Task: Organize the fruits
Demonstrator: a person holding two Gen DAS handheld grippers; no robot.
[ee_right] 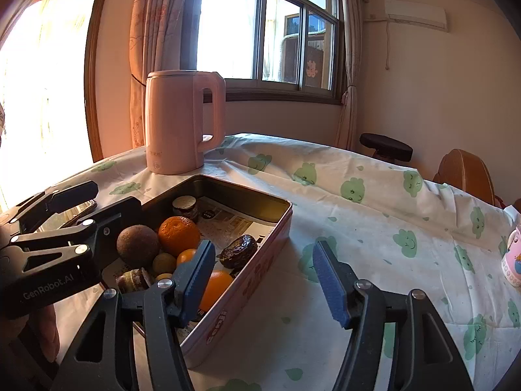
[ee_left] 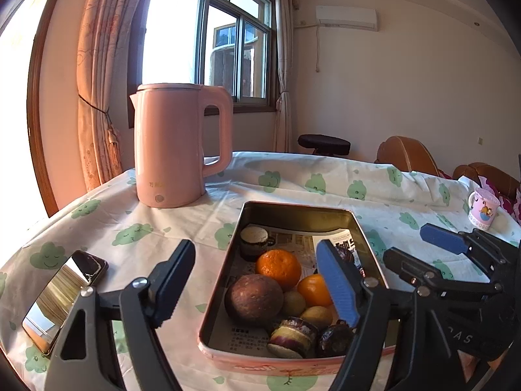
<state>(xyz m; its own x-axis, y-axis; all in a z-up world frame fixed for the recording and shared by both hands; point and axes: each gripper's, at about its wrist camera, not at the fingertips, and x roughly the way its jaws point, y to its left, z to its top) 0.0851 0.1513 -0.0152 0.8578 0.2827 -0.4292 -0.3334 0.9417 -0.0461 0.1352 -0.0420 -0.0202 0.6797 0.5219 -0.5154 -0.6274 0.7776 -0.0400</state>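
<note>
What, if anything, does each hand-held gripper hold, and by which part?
Nothing is held. The left hand-held gripper and the right hand-held gripper both stand open and empty; the fruits lie in the tin.

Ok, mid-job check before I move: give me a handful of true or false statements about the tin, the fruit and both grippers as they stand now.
1. Both the left gripper and the right gripper are open and hold nothing. True.
2. The rectangular metal tin is lined with printed newspaper. True.
3. The pink electric kettle stands inside the tin. False: it stands on the cloud-print tablecloth beyond the tin's far corner.
4. The large orange mandarin lies on the tablecloth. False: it lies in the tin beside the round brown fruit.
5. A small pink cartoon mug stands on the cloth outside the tin. True.
</note>
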